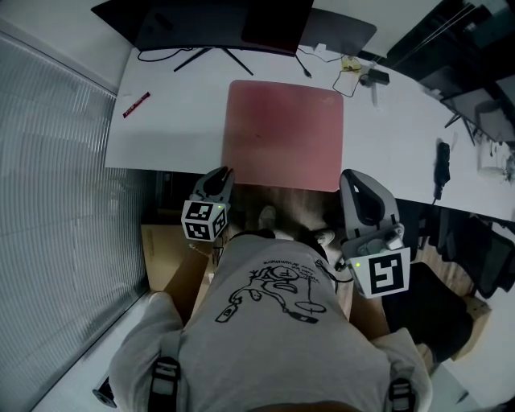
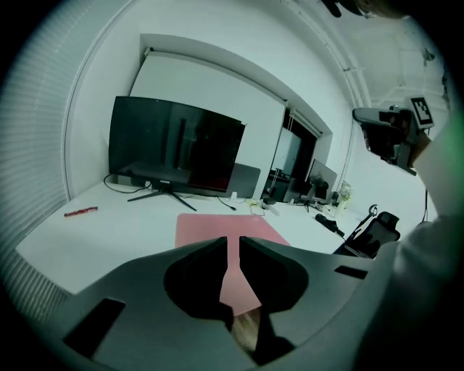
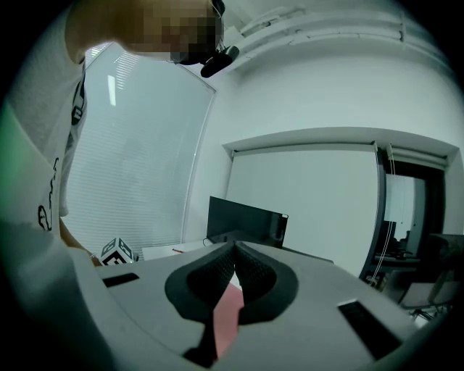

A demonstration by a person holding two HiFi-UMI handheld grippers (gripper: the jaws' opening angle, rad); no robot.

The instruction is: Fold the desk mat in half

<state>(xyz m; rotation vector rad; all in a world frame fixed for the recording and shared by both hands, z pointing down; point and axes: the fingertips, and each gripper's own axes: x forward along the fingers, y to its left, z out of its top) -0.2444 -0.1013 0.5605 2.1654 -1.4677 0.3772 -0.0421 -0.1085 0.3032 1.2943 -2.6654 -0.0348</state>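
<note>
Desk mat (image 1: 283, 133) lies flat on surface (image 1: 169, 129) before monitor (image 1: 217, 20). Left tool (image 1: 222, 175) slightly parted, right tool (image 1: 351, 179) clenched, both empty. We should pinch the corners farthest from monitor, lifting evenly.

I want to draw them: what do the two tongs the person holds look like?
The left gripper and the right gripper are grey, rounded shells; their tongs have black pads, ribbed on the right one. Each carries a white cube with black square markers. The person wears a grey T-shirt with a black drawing.
</note>
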